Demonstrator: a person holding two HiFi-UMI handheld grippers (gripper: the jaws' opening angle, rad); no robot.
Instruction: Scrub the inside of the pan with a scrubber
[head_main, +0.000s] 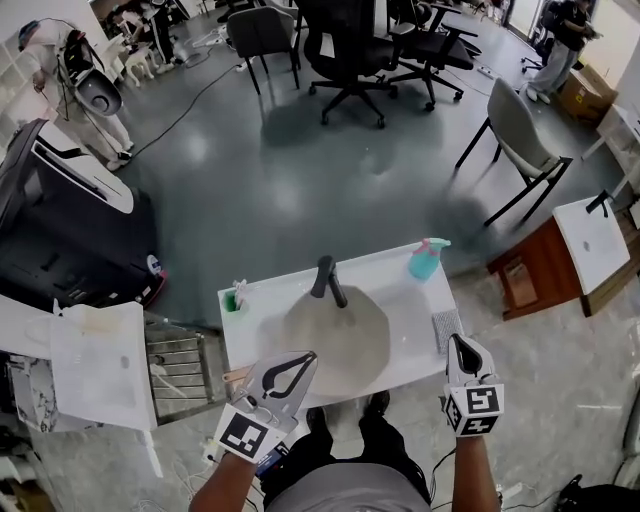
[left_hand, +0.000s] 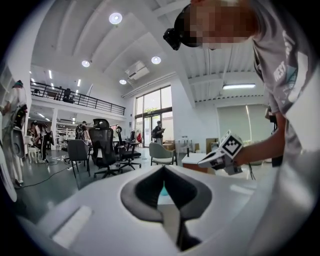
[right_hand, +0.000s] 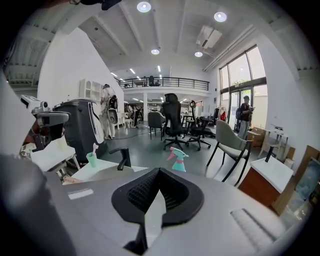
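My left gripper (head_main: 308, 358) and right gripper (head_main: 457, 342), both pressed shut and empty, at the table's (head_main: 400, 282) near edge.
The pan (head_main: 338, 342) sits mid-table; the scrubber (head_main: 444, 325) lies at the right edge, just by my right gripper.

Grey short-sleeved T-shirt (head_main: 345, 492) up top, dark trousers (head_main: 385, 445) and black shoes (head_main: 378, 403) below. Left gripper (head_main: 308, 358) and right gripper (head_main: 457, 341) are white shells with black ribbed pads, each carrying a cube (head_main: 473, 408) of black-and-white square markers.
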